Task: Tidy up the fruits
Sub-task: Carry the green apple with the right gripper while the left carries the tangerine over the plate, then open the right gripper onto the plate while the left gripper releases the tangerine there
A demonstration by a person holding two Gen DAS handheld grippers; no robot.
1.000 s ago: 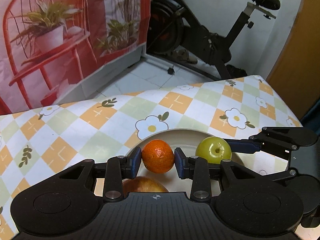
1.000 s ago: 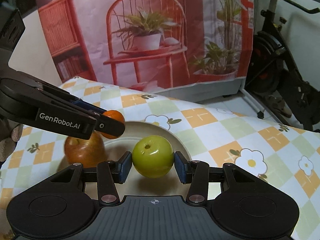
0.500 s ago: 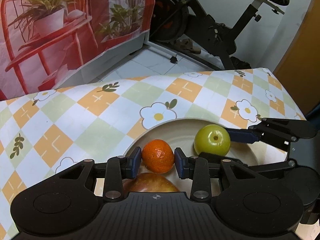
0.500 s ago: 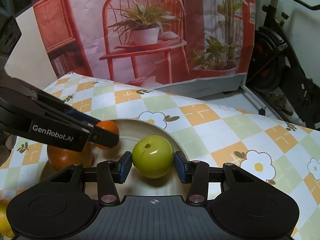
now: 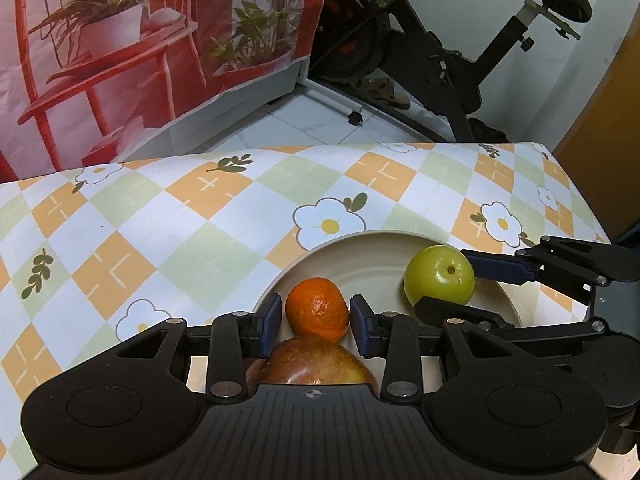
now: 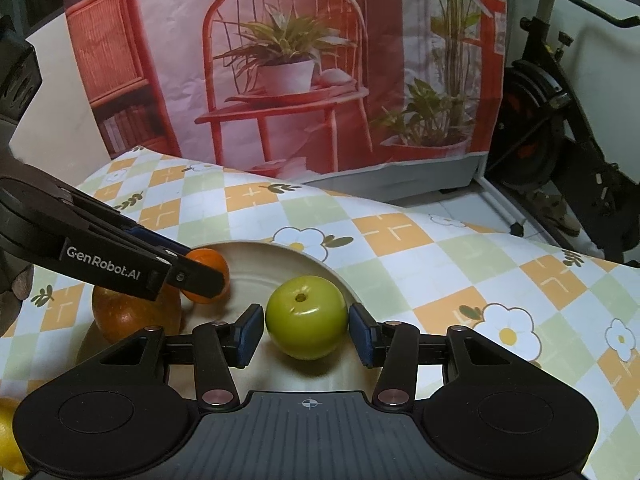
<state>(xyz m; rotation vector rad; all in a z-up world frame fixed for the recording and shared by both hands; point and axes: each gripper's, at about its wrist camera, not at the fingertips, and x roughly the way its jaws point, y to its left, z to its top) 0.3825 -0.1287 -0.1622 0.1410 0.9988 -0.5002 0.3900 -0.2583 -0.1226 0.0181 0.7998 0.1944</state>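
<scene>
The left tool (image 5: 314,316) sits with its 2 blue pads spread just wider than an orange (image 5: 318,308), narrow gaps showing on both sides, so the fruit lies released between them on a cream plate (image 5: 360,252). The orange touches a red-yellow apple (image 5: 312,364) that lies on the plate's near side, partly hidden under the tool's black body. In the right wrist view the left tool reaches in from the left edge, its finger (image 6: 188,270) lying across the orange (image 6: 212,262), with the red-yellow apple (image 6: 128,312) below it.

The right tool (image 6: 307,330) likewise stands released, its pads flanking a green apple (image 6: 306,316) with a sliver of space on either side; the apple rests on the plate (image 6: 272,256), stem hollow tilted up toward the camera. From the left wrist view the right tool (image 5: 444,288) comes in from the right, 1 finger behind the green apple (image 5: 439,276) and 1 in front of it.

The plate lies on a tabletop (image 5: 200,240) covered by a cloth of orange, green and white diamonds with white flowers, nearer the right edge than the left. A yellow fruit (image 6: 8,436) shows at the bottom-left corner of the right wrist view. Beyond the far edge hang a printed backdrop (image 6: 280,60) of a red chair and potted plants, and beside it stands an exercise bike (image 5: 440,48).
</scene>
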